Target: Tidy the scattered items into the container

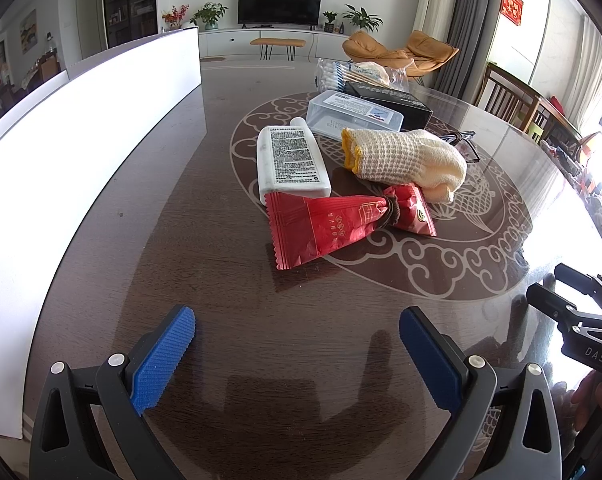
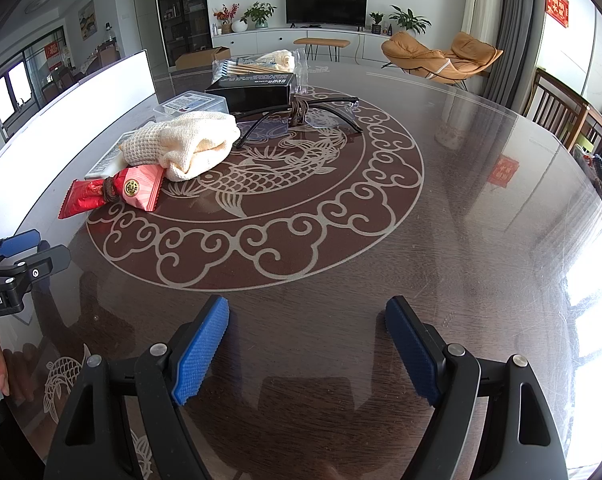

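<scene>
Left hand-held gripper [image 1: 297,356]: blue-padded jaws apart, nothing between them, poised over bare bench [image 1: 221,300] near the viewer. Right hand-held gripper [image 2: 307,348]: jaws likewise apart and empty, over the glass-topped bench with its fish-and-cloud inlay.

The scattered items lie in one cluster toward the middle and far side of the bench. Nearest is a red foil packet [image 1: 341,226], cinched by a brown hair tie [image 1: 391,211]. Just beyond it, a white bottle [image 1: 291,162] lies on its side, label up, touching the packet's edge. To the right of the bottle, a cream knitted glove [image 1: 405,158] with a yellow cuff rests partly over the packet. Farther back sit a clear plastic box [image 1: 353,114], a black carton [image 1: 393,100] and a bag of cotton swabs [image 1: 341,74]. Spectacles [image 2: 301,118], with a second brown tie looped on them, lie right of the glove.

The white container [image 1: 81,152] stands along the left edge of the bench, its wall facing the cluster, apart from every item.
</scene>
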Demonstrator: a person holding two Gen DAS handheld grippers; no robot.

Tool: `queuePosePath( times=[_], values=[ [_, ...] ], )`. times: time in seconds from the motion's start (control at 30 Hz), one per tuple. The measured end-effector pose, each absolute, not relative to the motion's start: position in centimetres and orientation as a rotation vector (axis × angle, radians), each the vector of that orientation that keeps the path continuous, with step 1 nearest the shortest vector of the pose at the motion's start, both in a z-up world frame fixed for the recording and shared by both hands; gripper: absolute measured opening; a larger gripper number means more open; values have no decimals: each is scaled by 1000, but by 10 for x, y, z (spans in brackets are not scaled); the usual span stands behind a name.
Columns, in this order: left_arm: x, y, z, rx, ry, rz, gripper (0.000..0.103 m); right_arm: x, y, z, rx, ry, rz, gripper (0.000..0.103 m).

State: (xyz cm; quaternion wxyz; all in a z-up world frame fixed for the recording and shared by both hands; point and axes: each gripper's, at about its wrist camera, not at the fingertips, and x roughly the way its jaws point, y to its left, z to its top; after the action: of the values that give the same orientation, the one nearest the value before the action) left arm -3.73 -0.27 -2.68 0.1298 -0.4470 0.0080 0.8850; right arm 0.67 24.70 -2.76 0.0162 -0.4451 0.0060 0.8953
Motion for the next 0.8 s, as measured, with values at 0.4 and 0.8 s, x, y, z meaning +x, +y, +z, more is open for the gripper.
queuePosePath(
  times=[0.4,0.8],
  values=[
    [-37,-2,-27,-1299,26,2572,103,7,247,-28,-1384,19,2784,81],
    [-37,-1,-26,-1300,27,2573,103,7,247,-28,-1384,19,2784,81]
  ],
)
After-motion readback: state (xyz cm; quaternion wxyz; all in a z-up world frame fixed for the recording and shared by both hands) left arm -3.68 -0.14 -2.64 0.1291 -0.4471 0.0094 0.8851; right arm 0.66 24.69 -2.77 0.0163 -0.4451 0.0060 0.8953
